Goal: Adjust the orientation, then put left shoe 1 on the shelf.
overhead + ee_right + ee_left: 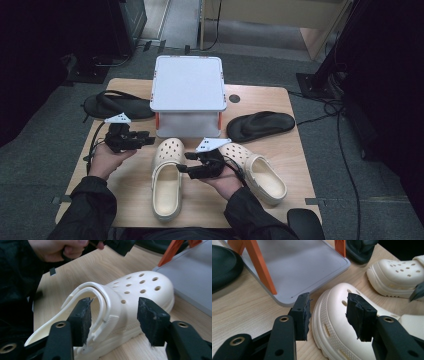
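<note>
Jaws apart beside cream clog (130,297)

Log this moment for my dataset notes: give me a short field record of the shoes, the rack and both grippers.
surface: wooden table
rack: white two-tier shoe rack with orange legs, at the table's far middle
clogs: left cream clog and right cream clog, side by side near the person
flip-flops: black, one left of the rack, one right of it
left hand-held gripper: open, toe of the left clog beyond its jaws
right hand-held gripper: open beside the left clog
</note>
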Demonstrator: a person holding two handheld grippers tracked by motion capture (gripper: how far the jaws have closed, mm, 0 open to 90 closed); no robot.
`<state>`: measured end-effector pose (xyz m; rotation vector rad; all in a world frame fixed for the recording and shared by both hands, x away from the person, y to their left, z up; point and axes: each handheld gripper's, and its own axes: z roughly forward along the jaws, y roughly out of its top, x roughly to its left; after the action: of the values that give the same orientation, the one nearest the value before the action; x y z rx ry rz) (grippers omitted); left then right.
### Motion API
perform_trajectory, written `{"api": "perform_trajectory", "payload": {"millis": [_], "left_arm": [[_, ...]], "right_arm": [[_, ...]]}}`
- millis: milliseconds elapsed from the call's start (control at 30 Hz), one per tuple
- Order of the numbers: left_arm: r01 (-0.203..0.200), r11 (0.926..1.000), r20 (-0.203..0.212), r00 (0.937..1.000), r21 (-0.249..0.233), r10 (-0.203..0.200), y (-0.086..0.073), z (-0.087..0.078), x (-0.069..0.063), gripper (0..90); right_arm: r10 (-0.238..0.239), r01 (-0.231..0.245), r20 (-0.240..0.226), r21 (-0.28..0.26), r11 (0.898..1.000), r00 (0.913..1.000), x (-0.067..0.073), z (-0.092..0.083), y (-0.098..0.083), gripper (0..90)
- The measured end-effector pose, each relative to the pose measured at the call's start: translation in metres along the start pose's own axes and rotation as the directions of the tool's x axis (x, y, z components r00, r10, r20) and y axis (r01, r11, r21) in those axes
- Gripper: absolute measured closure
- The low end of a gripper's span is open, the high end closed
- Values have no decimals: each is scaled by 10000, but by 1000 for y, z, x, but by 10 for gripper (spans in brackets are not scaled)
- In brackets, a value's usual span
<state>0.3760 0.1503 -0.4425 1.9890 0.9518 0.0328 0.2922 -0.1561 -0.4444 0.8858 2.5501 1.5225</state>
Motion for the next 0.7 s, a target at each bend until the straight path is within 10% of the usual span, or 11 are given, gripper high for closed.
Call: {"api": "perform_trajectory", "payload": {"millis": [700], "left_arm": [[-302, 9975, -144, 9995, -634, 293, 30, -20, -2, 533]], "right_arm": [[-215, 154, 709, 861, 9962, 9973, 2, 40, -5, 327]]}}
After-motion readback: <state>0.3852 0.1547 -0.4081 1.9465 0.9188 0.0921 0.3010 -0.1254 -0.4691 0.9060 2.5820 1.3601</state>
